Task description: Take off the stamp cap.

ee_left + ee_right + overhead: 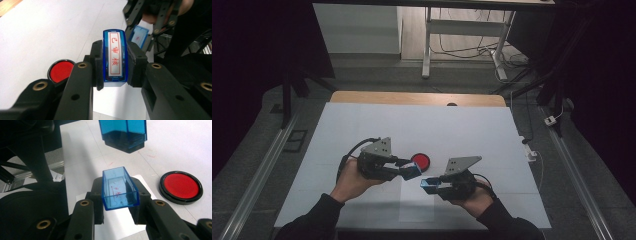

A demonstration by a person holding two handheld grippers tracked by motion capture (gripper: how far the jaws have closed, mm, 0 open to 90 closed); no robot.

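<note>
Now your blue stamp (pixel 114 58) sits clenched in the left tongs (pixel 411 170) at frame centre, its clear cap (pixel 119 188) gripped by the right tongs (pixel 430 184). Likely uncapped; next, press it into the red ink pad (pixel 420 161) on the desk (pixel 362 120).

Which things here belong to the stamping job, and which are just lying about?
In the job:
- blue stamp in left claw
- stamp cap in right claw
- red ink pad
- white paper sheet

Lying about:
- cables on floor
- white desk frame
</note>
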